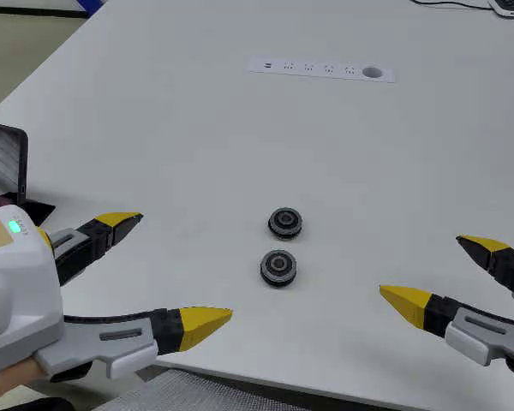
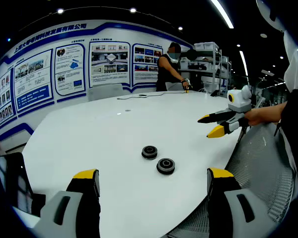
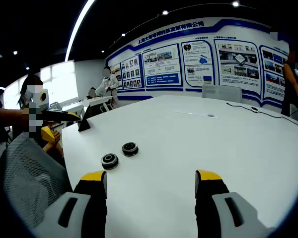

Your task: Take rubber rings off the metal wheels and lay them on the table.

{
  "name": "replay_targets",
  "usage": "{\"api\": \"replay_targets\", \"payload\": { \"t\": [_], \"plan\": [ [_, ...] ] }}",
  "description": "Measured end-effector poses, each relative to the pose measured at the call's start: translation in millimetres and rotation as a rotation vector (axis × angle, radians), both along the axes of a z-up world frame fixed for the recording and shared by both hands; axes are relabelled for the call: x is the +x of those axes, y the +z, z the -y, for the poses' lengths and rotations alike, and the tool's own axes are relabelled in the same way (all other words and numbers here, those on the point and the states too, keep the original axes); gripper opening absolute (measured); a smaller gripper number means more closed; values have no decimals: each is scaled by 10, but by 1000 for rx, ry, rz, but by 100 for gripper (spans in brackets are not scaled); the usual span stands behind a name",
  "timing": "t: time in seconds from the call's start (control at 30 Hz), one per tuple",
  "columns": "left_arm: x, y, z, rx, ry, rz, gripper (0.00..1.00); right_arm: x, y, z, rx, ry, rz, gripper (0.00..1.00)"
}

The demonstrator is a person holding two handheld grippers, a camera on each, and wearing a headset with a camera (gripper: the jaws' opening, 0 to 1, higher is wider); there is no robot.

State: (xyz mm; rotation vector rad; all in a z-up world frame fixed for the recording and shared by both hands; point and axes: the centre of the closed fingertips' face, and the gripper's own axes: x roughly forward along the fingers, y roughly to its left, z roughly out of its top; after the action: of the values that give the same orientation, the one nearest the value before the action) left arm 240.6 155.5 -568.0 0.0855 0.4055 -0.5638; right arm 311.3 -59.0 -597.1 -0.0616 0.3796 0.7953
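Note:
Two small metal wheels with black rubber rings lie flat on the white table [image 1: 197,128], close together. The far wheel [image 1: 284,223] [image 2: 149,152] [image 3: 129,148] and the near wheel [image 1: 278,267] [image 2: 165,166] [image 3: 110,160] both still wear their rings. My left gripper [image 1: 178,267] [image 2: 153,174] hovers open to the left of them, yellow tips wide apart. Right of the wheels, my right gripper [image 1: 424,267] [image 3: 151,175] is open too, and it also appears in the left gripper view [image 2: 216,124]. Neither gripper touches a wheel.
A white power strip [image 1: 321,68] is set into the table farther back. A dark tablet-like device [image 1: 4,163] stands at the left edge. A mesh chair [image 1: 171,394] sits at the table's near edge. A person [image 2: 169,64] stands beyond the table's far end.

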Motion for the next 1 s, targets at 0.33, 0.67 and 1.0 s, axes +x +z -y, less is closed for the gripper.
{"api": "replay_targets", "payload": {
  "t": [0.33, 0.67, 1.0],
  "plan": [
    [8, -27, -4, 5, -6, -16, 91, -26, -21, -31, 2, 18, -9, 74],
    [47, -52, 37, 13, -30, -26, 90, -62, -75, -57, -14, 46, -24, 74],
    [78, -62, 65, 22, -46, -31, 90, -41, -88, -29, -10, 37, -29, 73]
  ]
}}
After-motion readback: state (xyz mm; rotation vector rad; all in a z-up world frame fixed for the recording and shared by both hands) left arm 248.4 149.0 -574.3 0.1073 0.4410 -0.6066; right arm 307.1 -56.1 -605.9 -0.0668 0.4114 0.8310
